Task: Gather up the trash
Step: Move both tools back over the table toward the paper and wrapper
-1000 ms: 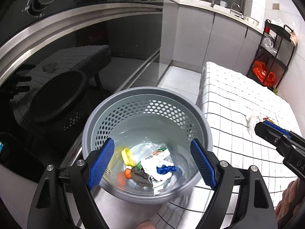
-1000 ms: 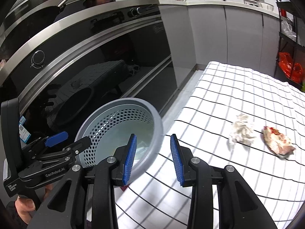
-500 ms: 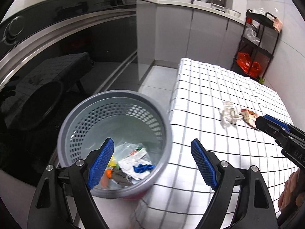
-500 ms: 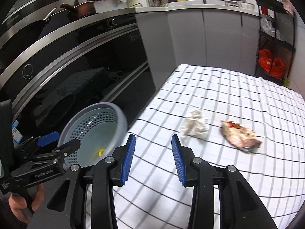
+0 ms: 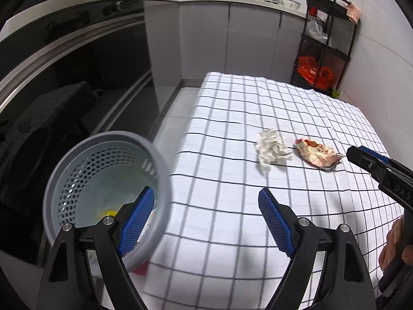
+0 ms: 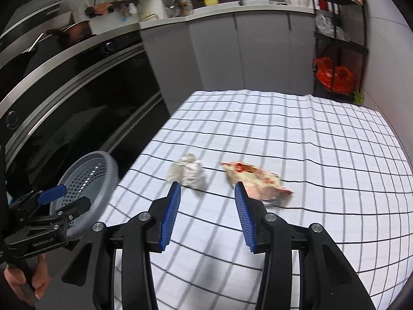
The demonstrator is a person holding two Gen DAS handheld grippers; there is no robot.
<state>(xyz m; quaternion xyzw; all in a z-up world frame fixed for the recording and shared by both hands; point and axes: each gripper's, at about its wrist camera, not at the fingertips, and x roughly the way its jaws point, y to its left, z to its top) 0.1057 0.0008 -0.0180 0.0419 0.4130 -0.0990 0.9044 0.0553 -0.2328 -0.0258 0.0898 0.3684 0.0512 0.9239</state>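
A crumpled white tissue (image 5: 272, 148) (image 6: 188, 171) and a red-and-white snack wrapper (image 5: 316, 153) (image 6: 254, 179) lie side by side on the checked tablecloth (image 5: 232, 118). A grey perforated bin (image 5: 103, 196) (image 6: 89, 188) stands off the table's left edge with some trash inside. My left gripper (image 5: 206, 218) hangs open and empty over the table's left edge beside the bin. My right gripper (image 6: 206, 215) is just short of the tissue and wrapper, its jaws opening with nothing between them. It also shows at the right of the left wrist view (image 5: 371, 166).
A black oven front (image 6: 77, 98) and grey cabinets (image 6: 232, 51) run along the left and back. A black shelf rack (image 6: 340, 46) holding red bags stands at the back right. A hand (image 6: 23, 281) holds the left gripper's handle.
Both grippers have swung right, from over the bin to over the table. The tissue and wrapper are now nearer the right gripper, whose jaws have widened.
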